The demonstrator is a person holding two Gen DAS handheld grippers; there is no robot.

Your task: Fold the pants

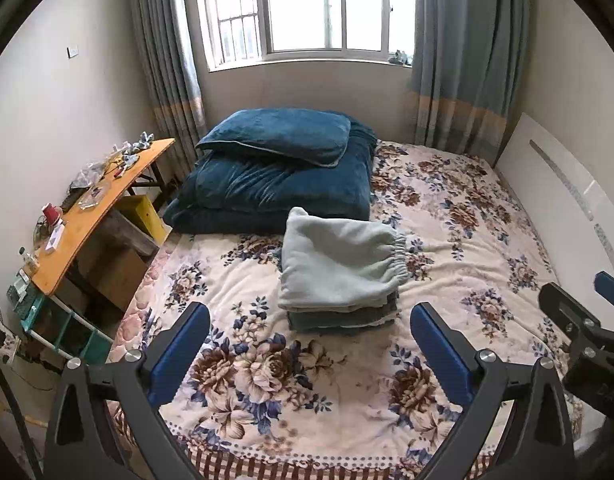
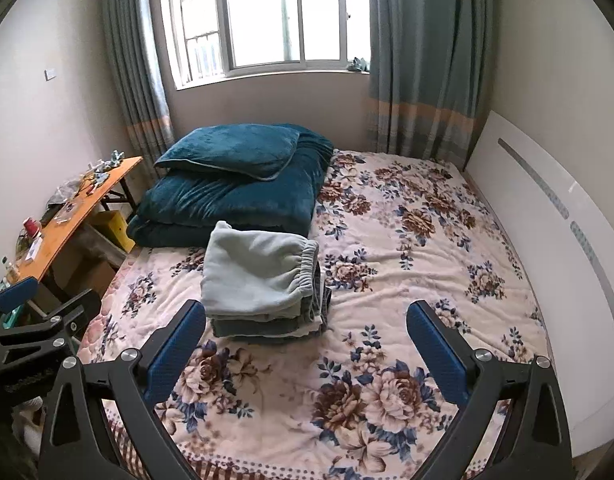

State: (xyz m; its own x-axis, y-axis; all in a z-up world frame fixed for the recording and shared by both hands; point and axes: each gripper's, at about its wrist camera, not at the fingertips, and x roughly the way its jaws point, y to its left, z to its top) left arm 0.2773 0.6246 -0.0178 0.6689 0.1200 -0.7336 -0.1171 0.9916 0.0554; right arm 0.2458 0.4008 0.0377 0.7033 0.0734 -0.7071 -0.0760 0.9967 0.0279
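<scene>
The folded pants (image 1: 339,268) hide the darker garments (image 1: 343,320) stacked beneath.

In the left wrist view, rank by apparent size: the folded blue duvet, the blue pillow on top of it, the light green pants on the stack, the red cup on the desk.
1. Folded blue duvet
2. Blue pillow and light green pants: look alike, and the pants lie nearer
3. Red cup

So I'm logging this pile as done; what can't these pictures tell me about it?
- Garments under the light green pants: both views show only stacked edges, so count and type are unclear.
- Pant legs: folded underneath, hidden.
- Pile's far side: hidden by the pile itself, beside the blue quilt.
- Desk clutter: too small.
</scene>
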